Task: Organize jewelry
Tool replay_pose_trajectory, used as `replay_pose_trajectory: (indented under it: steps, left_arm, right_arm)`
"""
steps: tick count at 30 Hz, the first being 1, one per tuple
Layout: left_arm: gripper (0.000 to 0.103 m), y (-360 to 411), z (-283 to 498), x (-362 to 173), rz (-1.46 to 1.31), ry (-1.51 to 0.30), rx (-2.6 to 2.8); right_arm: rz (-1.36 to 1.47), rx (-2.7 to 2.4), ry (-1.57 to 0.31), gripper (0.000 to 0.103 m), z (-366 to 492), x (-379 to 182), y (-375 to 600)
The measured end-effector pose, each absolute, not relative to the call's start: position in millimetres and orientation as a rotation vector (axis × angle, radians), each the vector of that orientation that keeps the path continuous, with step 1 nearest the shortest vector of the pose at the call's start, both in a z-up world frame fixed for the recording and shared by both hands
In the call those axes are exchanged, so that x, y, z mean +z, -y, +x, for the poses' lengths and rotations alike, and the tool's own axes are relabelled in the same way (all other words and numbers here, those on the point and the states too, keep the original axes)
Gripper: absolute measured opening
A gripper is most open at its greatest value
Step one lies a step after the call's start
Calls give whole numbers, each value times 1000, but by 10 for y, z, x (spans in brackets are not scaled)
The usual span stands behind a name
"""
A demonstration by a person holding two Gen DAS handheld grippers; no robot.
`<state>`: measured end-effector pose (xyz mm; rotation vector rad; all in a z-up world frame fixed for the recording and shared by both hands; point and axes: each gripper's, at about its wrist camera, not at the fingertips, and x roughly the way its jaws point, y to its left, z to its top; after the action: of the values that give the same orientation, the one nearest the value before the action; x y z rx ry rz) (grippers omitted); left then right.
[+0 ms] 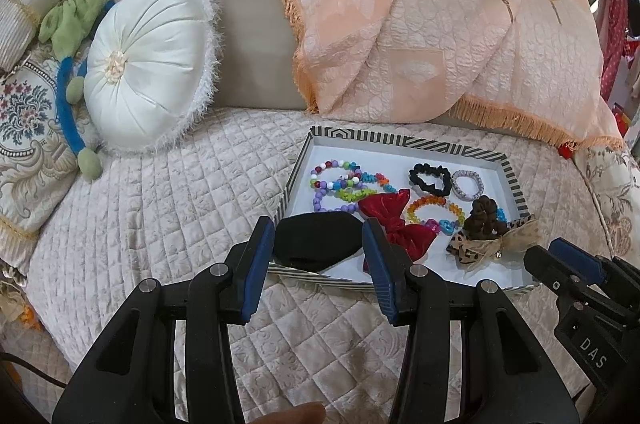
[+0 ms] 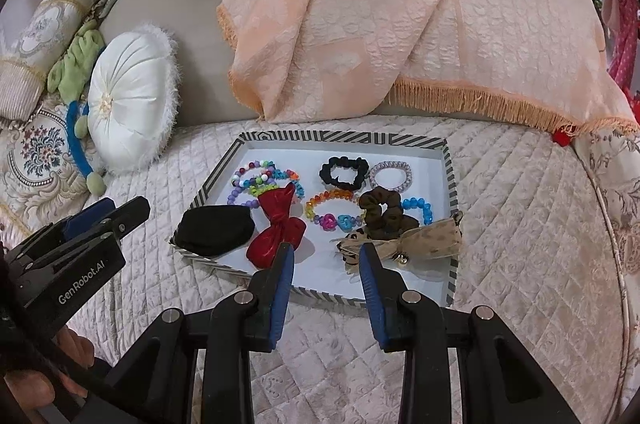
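**A:** Jewelry and hair pieces all sit inside the striped tray (image 2: pixel 450 180) on the quilted bed (image 2: pixel 520 224). We count beaded bracelets (image 2: pixel 260 180) heaped at the far left, a black scrunchie (image 2: pixel 344 173) and a pale coil tie (image 2: pixel 390 176) at the back, and a rainbow bracelet (image 2: pixel 330 210) in the middle.

**B:** And up front we have the black pouch (image 2: pixel 214 230), the red bow (image 2: pixel 276 234), and the leopard bow (image 2: pixel 400 244) with the brown scrunchie (image 2: pixel 384 210) lying against it. Both tools hang at the near rim.

**A:** Our left tool (image 1: pixel 320 248) is spread, nothing between its blue pads, and it frames the pouch. Our right tool (image 2: pixel 326 264) is spread too, empty, over the bare tray floor between the two bows.

**B:** Whether we're midway through sorting or finishing up, the tray alone won't say: it's grouped in places, tangled in others.

**A:** So for any pick here, we come down straight and pinch just one piece. The bracelets overlap, and a loose grab would likely drag a neighbour along.

**B:** Soft fabric should squash easily, so we'd take the bows at the knot. Beads may roll from the pads.
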<state>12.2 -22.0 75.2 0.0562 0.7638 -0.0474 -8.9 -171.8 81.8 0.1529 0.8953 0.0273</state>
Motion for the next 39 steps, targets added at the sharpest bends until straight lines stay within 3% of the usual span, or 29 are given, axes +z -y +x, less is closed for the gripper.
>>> replay_pose_trajectory:
  steps: [39]
  left_arm:
    - [45,260,163,699,59,-775,-51]
  right_arm:
    - [151,34,-921,32,-57,737,1736]
